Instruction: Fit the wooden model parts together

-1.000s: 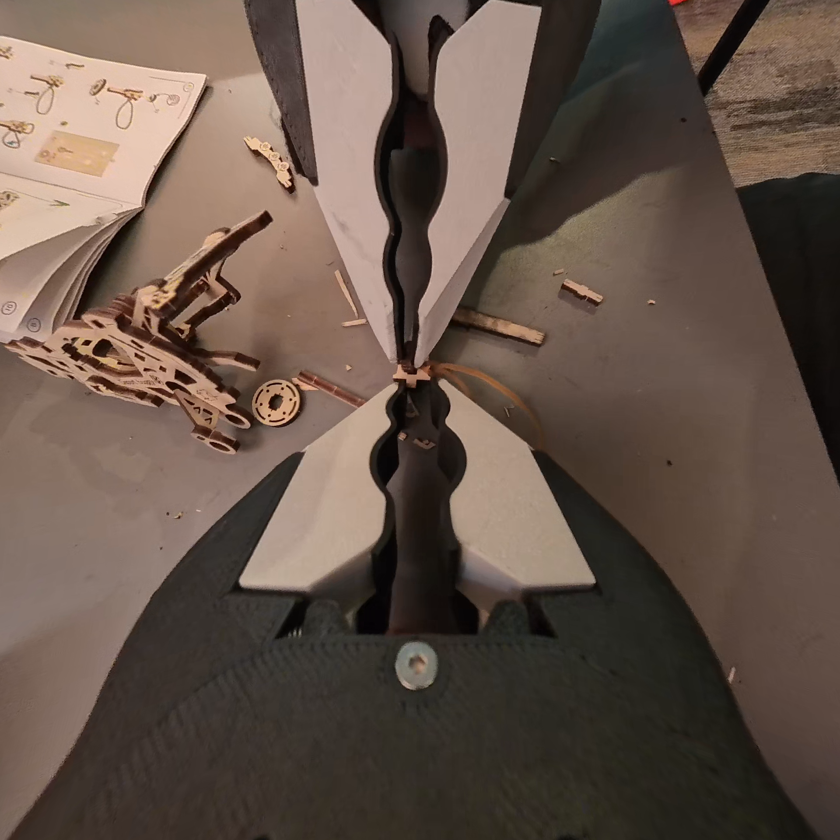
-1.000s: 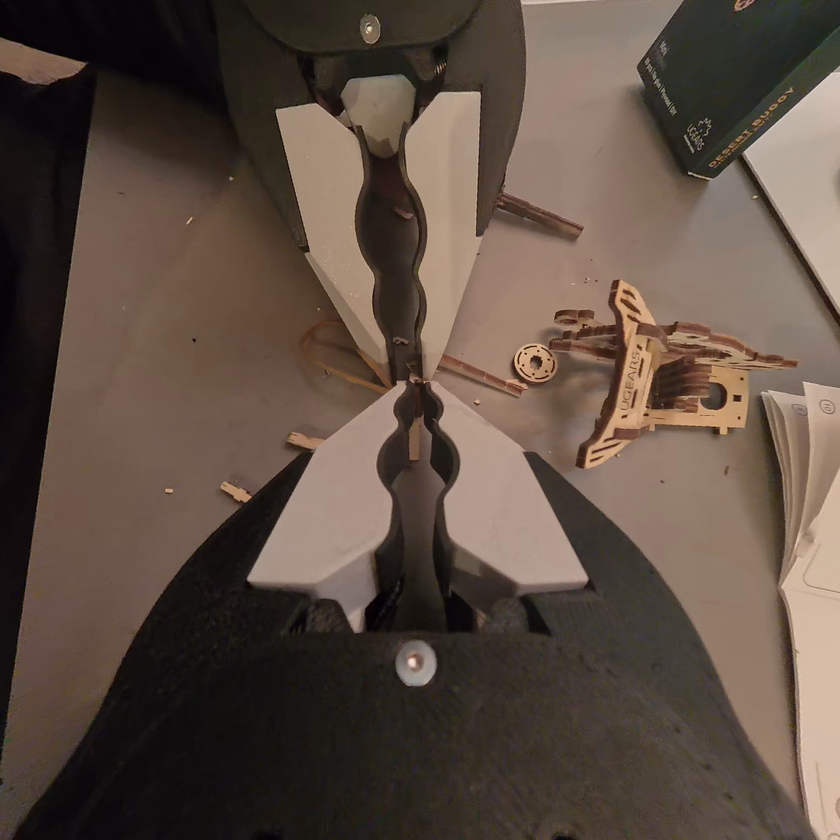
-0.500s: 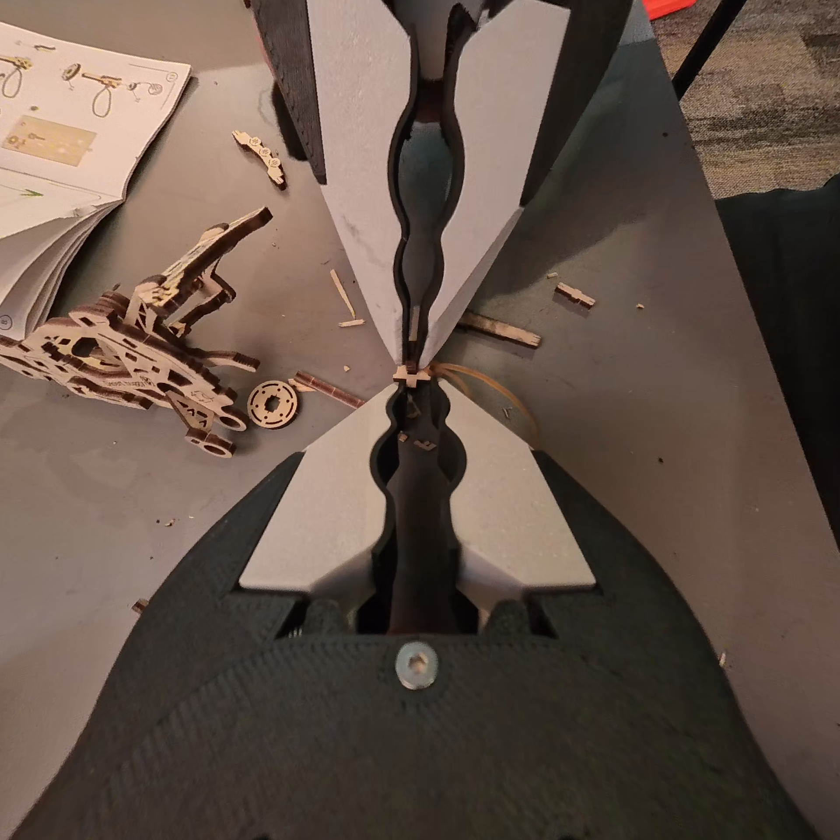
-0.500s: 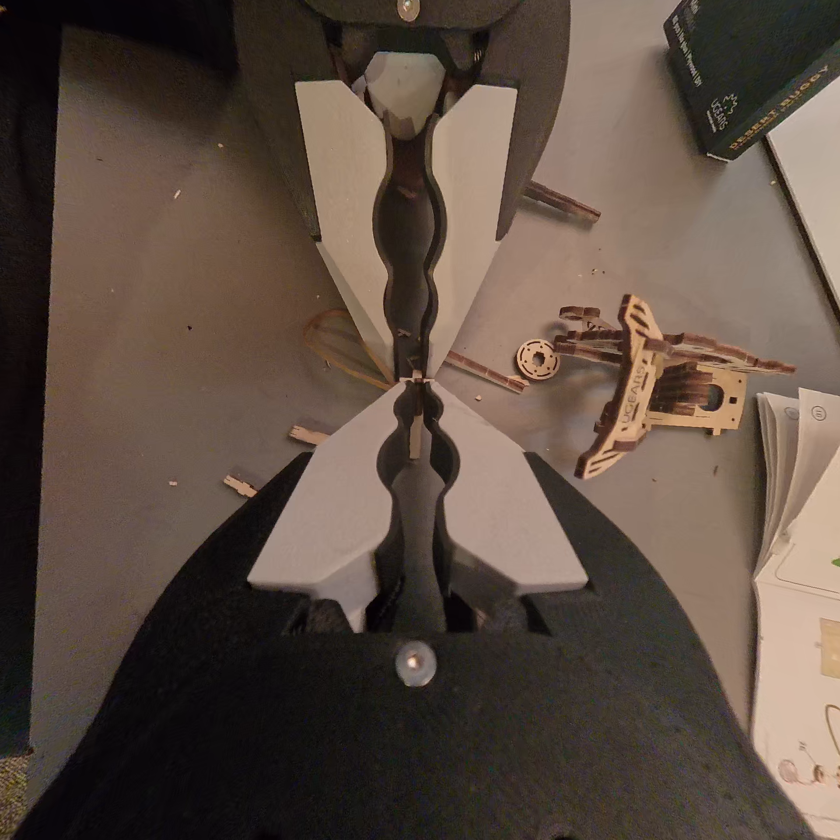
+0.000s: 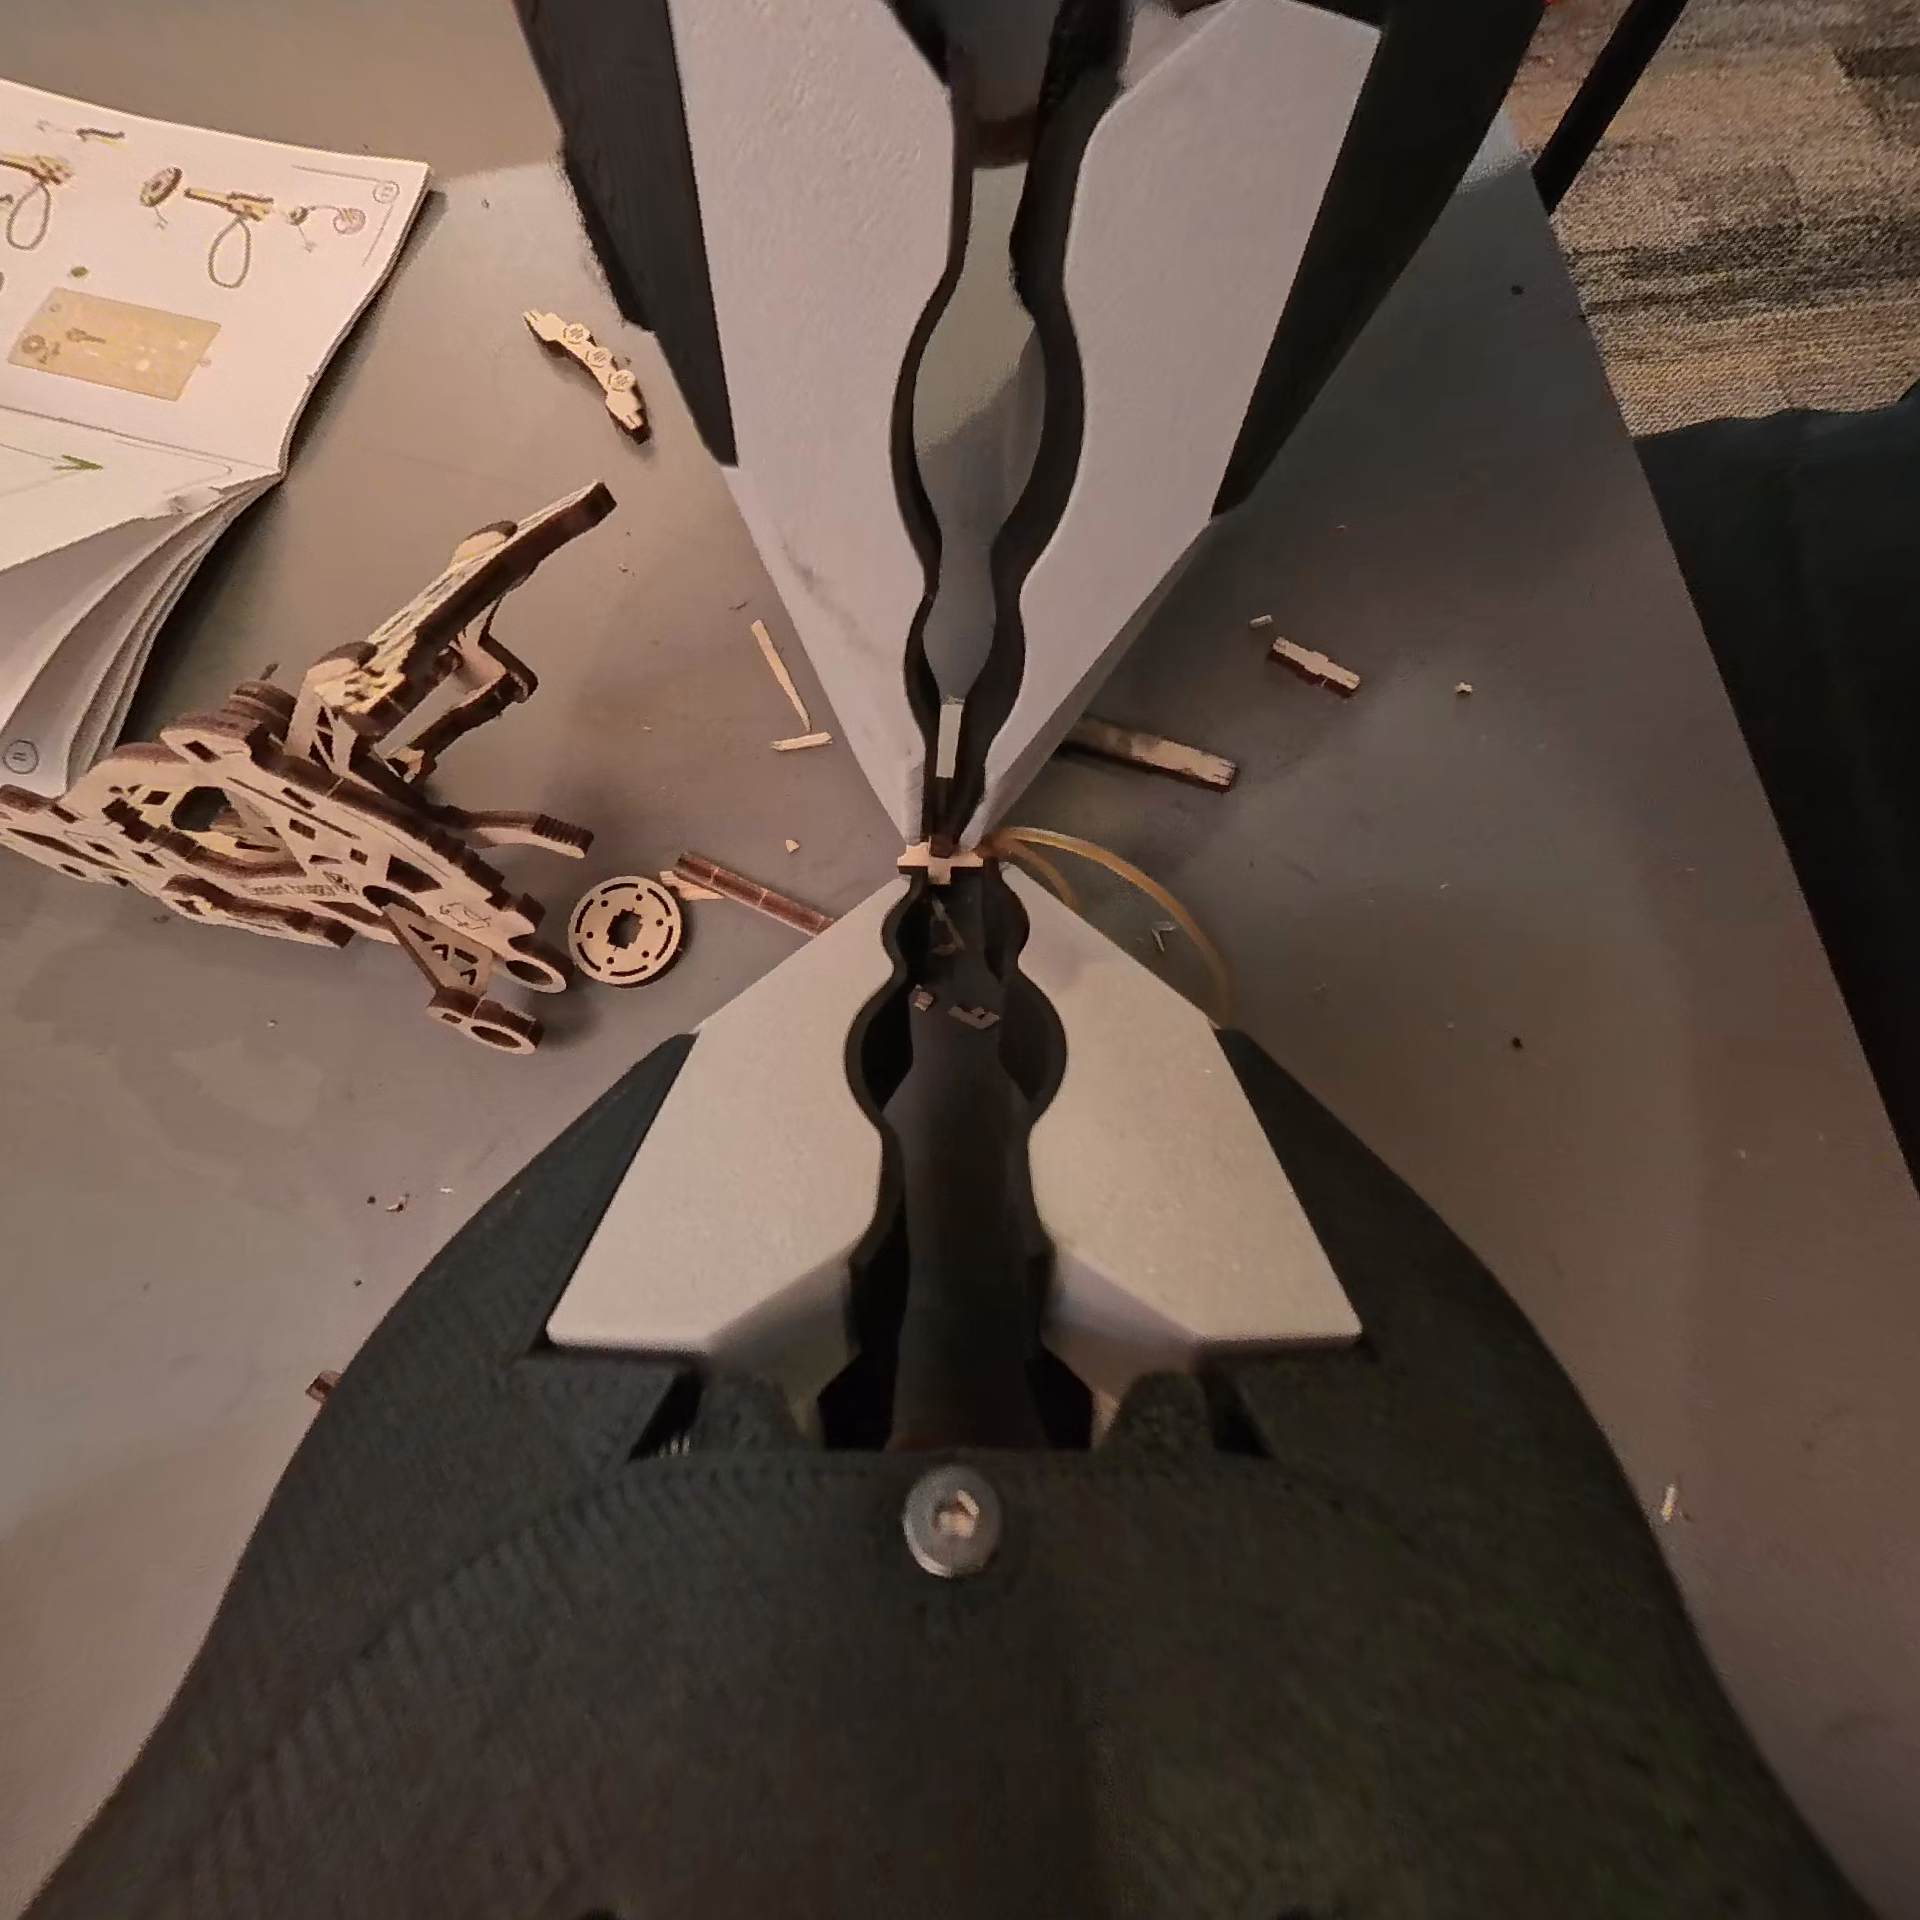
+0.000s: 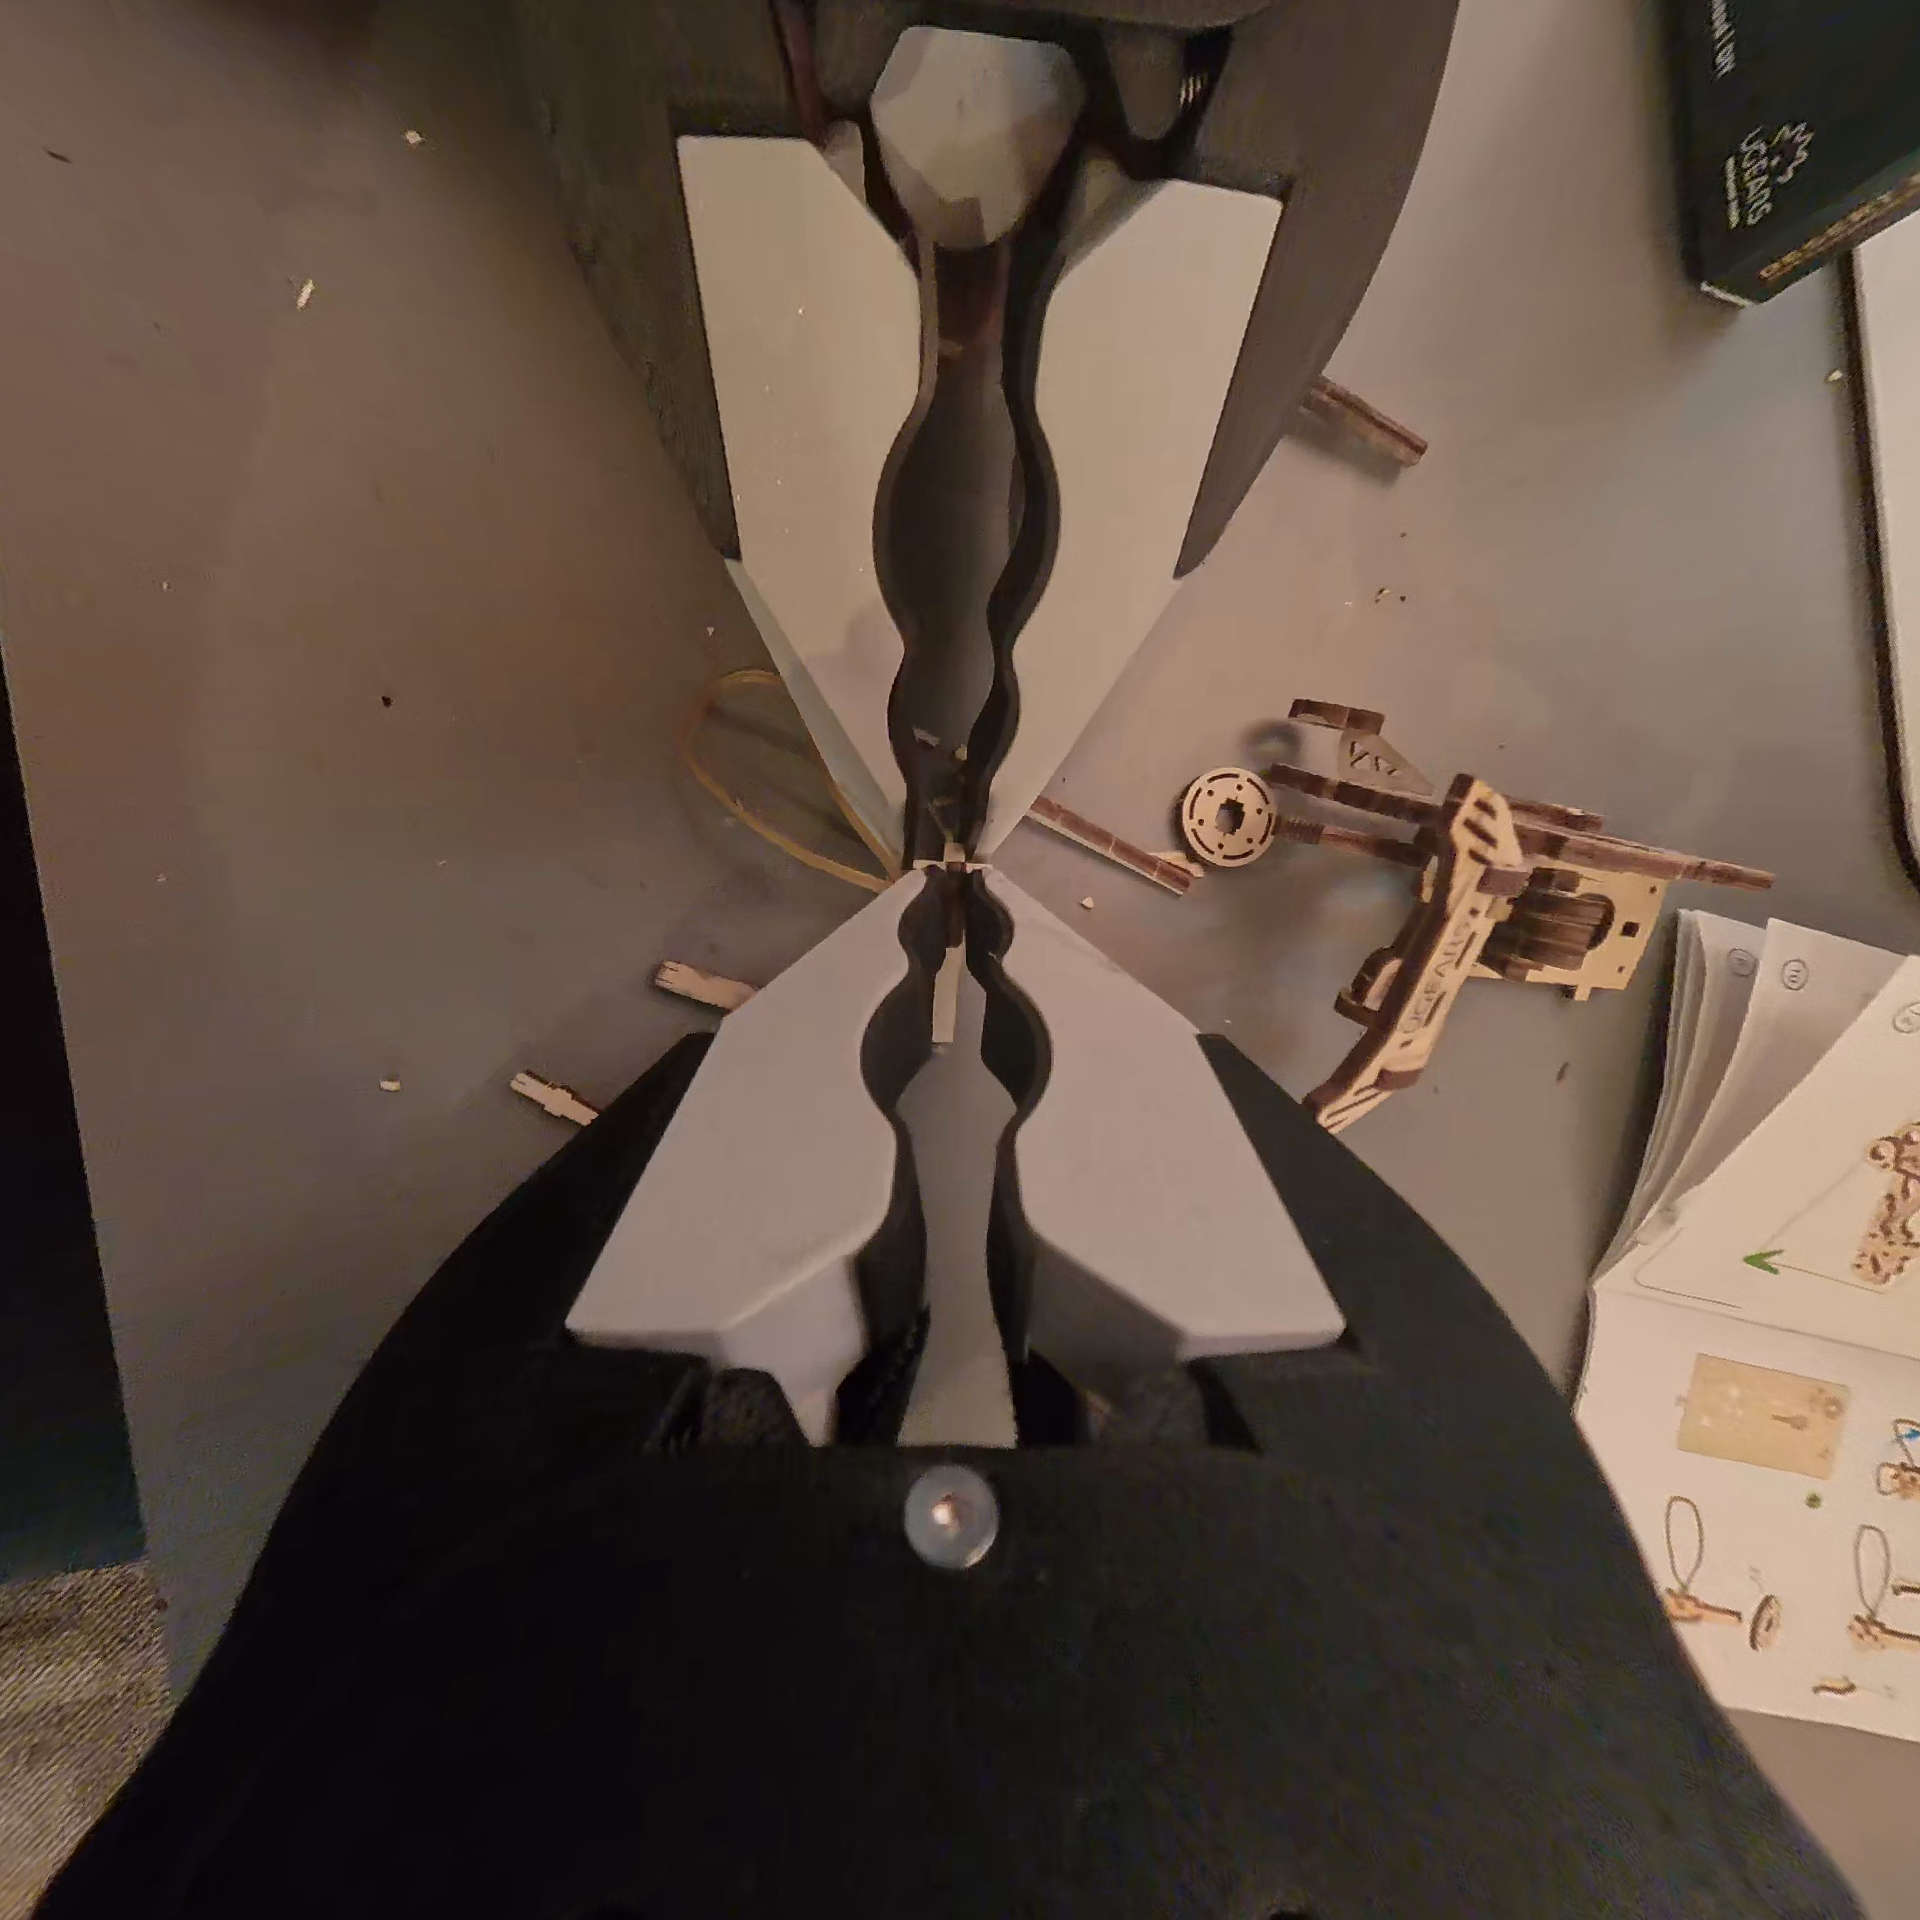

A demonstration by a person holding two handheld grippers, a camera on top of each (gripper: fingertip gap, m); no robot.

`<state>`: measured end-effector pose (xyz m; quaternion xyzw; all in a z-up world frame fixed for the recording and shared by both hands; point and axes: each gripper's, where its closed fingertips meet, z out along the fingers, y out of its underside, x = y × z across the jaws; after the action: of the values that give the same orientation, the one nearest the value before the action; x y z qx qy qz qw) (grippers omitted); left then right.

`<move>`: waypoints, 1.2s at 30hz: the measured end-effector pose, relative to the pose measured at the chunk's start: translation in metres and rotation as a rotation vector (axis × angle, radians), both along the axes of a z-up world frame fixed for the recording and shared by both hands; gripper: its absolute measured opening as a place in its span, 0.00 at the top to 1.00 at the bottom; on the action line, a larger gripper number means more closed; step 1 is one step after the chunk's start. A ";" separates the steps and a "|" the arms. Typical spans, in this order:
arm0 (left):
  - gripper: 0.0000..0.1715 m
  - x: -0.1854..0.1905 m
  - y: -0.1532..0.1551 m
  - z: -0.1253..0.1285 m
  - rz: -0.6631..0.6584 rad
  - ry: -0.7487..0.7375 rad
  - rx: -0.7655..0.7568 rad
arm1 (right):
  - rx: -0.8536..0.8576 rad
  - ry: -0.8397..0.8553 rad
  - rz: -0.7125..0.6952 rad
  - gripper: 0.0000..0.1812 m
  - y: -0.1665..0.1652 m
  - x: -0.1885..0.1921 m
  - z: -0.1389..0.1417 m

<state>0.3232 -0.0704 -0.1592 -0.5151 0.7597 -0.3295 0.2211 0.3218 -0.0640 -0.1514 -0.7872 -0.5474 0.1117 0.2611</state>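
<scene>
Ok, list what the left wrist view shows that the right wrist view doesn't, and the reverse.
Only the left wrist view shows a curved wooden strip with holes lying beyond the model, plus carpet past the table edge.

Only the right wrist view shows a dark green box at the far corner.

Both show the left tool and right tool meeting tip to tip on a small wooden part, the half-built wooden model, a loose wooden disc, a rubber band and the instruction booklet.

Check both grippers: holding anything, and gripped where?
Left gripper pinches a tiny notched wooden piece at its tips. Right gripper clamps a thin wooden strip along its length, its end meeting that piece.
</scene>
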 end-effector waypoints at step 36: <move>0.95 0.000 0.001 -0.001 -0.007 -0.009 0.023 | -0.243 -0.023 0.036 0.97 -0.001 -0.003 0.004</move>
<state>0.3235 -0.0696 -0.1601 -0.5082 0.7644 -0.3237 0.2294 0.3188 -0.0648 -0.1469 -0.8044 -0.5467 0.1728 0.1555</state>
